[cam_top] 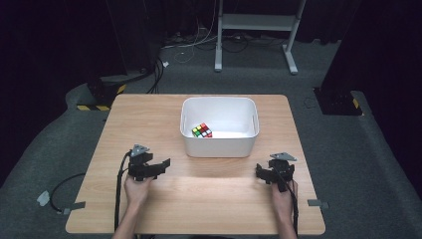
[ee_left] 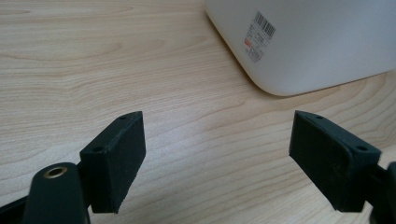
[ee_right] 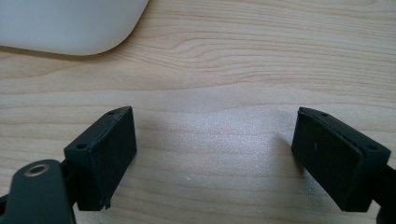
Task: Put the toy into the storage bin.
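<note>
Rubik's cube [cam_top: 202,131] sits inside the white bin [cam_top: 219,145] at mid-desk — ahead of you, between both hands. Your left gripper [cam_top: 158,167] is nearer it than your right gripper [cam_top: 262,173]; both jaws gape wide, empty.

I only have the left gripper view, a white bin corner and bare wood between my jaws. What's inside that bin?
Observer: A multicoloured puzzle cube lies in the white bin, toward its left side in the high view.
Operator: Where's my other gripper?
Observer: The right gripper sits on the table near the bin's right front corner, jaws open with nothing between them.
Operator: Anything else on the table?
Observer: Besides the bin, the left gripper and both hands, the high view has nothing more on it.
</note>
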`<state>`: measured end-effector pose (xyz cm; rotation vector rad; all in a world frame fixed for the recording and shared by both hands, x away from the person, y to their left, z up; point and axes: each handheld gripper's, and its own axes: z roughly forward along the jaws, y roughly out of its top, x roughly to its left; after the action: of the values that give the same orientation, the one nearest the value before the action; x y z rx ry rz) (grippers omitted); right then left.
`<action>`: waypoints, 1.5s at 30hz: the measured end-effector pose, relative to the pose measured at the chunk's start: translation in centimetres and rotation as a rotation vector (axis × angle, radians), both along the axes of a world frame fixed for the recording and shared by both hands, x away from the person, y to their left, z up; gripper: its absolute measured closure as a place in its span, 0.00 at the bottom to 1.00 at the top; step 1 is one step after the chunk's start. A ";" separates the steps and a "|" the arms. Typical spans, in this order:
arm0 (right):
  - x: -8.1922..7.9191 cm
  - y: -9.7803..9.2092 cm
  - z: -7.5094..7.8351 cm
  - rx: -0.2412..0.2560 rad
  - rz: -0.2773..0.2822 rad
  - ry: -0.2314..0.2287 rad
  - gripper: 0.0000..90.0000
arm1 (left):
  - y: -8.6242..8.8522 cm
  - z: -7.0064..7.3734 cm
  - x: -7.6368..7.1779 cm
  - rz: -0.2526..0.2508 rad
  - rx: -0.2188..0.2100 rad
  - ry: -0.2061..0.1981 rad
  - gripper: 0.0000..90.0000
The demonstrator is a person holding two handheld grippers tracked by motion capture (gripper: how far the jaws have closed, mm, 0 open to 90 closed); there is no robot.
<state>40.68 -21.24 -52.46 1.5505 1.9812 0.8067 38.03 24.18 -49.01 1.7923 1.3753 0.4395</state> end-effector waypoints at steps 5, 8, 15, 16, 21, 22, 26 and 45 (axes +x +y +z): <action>0.0 0.0 0.0 0.000 0.000 0.000 0.15 | -0.1 -0.3 0.2 0.008 0.008 -0.001 0.21; 0.0 0.0 0.0 0.000 0.000 0.000 0.15 | -0.2 -0.5 0.4 0.007 0.022 -0.001 0.21; 0.0 0.0 0.0 0.000 0.000 0.000 0.15 | -0.3 -1.0 0.7 0.014 0.048 0.005 0.21; 0.0 0.0 0.0 0.000 0.000 0.000 0.15 | -0.3 -1.0 0.8 0.015 0.049 0.005 0.21; 0.0 0.0 0.0 0.000 0.000 0.000 0.15 | -0.4 -1.4 1.1 0.021 0.069 0.001 0.22; 0.0 0.0 0.0 0.000 0.000 0.000 0.15 | -0.4 -1.4 1.1 0.021 0.069 0.001 0.22; 0.0 0.0 0.0 0.000 -0.001 0.000 0.15 | -0.2 -1.7 1.2 0.032 0.077 -0.004 0.22; 0.0 0.0 0.0 0.000 0.000 0.000 0.15 | 0.5 -3.5 1.2 0.075 0.081 0.014 0.22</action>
<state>40.68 -21.23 -52.46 1.5512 1.9809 0.8066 39.26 24.73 -52.54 1.8158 1.4560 0.5301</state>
